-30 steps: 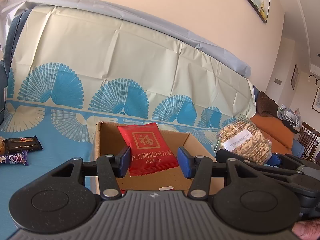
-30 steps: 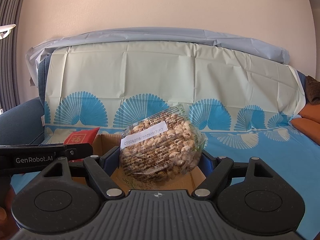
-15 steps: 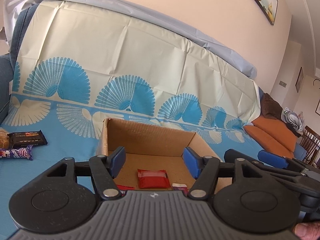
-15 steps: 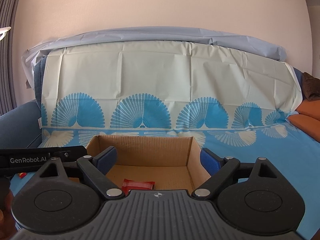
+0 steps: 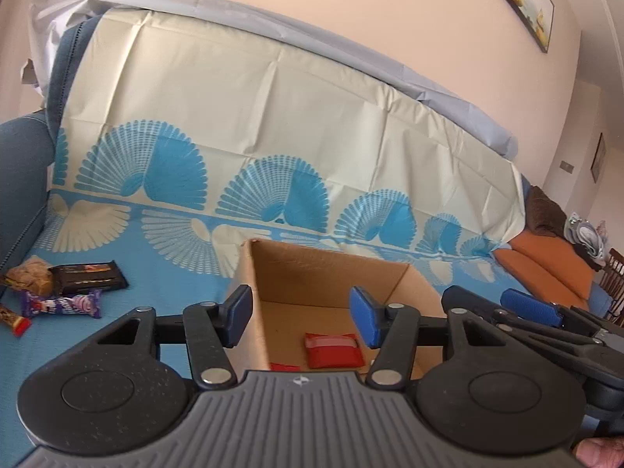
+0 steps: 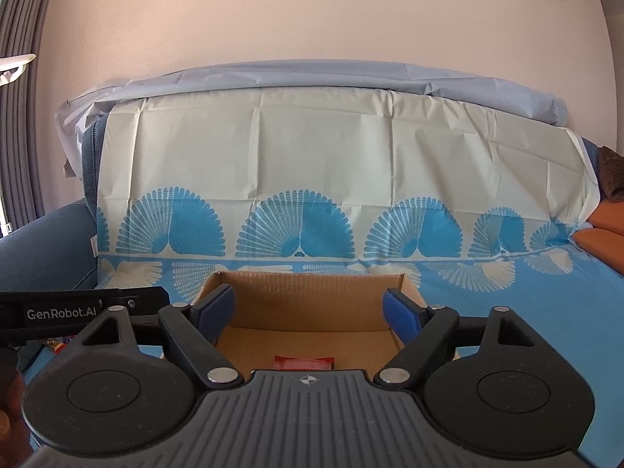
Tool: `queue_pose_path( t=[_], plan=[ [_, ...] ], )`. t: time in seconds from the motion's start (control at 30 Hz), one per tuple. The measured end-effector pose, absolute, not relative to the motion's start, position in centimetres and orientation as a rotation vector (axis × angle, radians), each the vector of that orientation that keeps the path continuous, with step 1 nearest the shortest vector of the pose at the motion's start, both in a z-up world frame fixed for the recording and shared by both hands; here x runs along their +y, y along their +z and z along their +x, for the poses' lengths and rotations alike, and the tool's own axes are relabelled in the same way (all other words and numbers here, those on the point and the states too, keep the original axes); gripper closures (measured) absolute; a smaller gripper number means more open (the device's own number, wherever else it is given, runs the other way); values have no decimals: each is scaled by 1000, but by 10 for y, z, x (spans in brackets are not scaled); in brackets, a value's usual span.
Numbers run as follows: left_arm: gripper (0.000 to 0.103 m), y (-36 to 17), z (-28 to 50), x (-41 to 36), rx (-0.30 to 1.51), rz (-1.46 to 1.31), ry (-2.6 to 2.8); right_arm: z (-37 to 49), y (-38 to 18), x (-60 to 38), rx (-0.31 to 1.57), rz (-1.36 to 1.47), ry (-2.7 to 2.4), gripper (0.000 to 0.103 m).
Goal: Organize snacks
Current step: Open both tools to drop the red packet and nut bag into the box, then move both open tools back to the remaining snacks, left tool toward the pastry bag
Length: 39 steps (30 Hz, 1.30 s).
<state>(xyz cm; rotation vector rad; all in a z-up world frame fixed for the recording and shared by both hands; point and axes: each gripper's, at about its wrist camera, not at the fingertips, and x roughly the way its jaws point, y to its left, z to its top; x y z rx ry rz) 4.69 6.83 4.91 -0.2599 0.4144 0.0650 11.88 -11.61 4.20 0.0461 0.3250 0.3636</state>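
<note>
Right wrist: both grippers' jaws released, just narrowing, empty; red packet (image 6: pixel 304 362) half hidden in box (image 6: pixel 308 292).

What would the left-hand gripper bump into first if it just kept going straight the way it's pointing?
Probably the cardboard box. The left gripper points slightly downward into its open top, nothing between its fingers, so it would likely meet the floor near the red packet or the far wall. Depth is hard to judge.
</note>
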Motion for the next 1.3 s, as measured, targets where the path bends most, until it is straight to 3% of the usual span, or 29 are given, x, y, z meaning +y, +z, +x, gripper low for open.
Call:
queue_pose_path(
  t=[0.07,0.13,0.2,0.63,0.7,0.77,0.8,0.9,1.1,1.3],
  plan=[
    [54,49,45,75,422,-259,84,117,43,-108,326,45,393,48],
    [62,47,43,82,433,-254,110,115,44,-100,325,43,418,57],
    [67,45,42,93,453,-256,143,113,45,-93,318,40,437,59],
    [67,25,59,202,577,-466,438,115,43,-64,356,48,519,58],
    [65,18,67,228,589,-529,493,116,42,-62,362,43,529,57],
    [56,10,73,256,605,-608,551,116,41,-60,367,38,540,56],
    [46,5,75,268,611,-645,580,116,40,-59,369,34,546,56],
    [31,-7,82,302,619,-735,658,115,39,-53,369,9,561,55],
    [21,-17,96,342,612,-794,753,112,37,-44,360,-47,588,53],
    [21,-29,108,360,608,-844,788,115,36,-41,376,-49,596,52]
  ],
)
